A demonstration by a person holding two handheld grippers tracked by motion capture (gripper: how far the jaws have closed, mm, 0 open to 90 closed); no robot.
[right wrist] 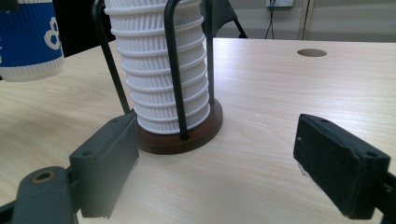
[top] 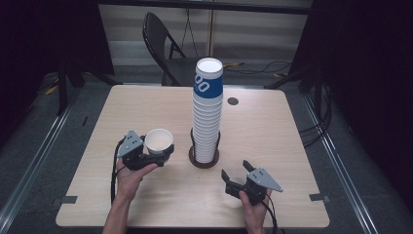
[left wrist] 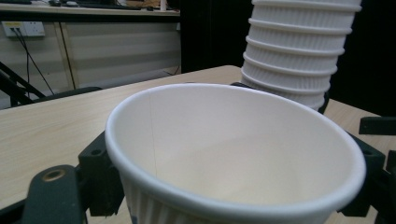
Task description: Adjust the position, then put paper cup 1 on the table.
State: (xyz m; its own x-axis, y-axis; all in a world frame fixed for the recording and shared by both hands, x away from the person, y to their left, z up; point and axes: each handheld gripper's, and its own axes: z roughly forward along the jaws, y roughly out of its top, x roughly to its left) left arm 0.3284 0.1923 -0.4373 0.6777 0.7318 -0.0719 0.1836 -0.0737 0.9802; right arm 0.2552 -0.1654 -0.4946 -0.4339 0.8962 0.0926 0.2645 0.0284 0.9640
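Blue cup sleeve — right gripper view alone.

We see a pale wood tabletop on grey carpet, a black folding chair behind it, dark curtains on both sides, and cables on the floor.

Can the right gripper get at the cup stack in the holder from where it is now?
Probably yes. The right gripper is open with nothing between its fingers, and bare table lies between it and the cup stack; the holder's rods might hinder a low grasp.
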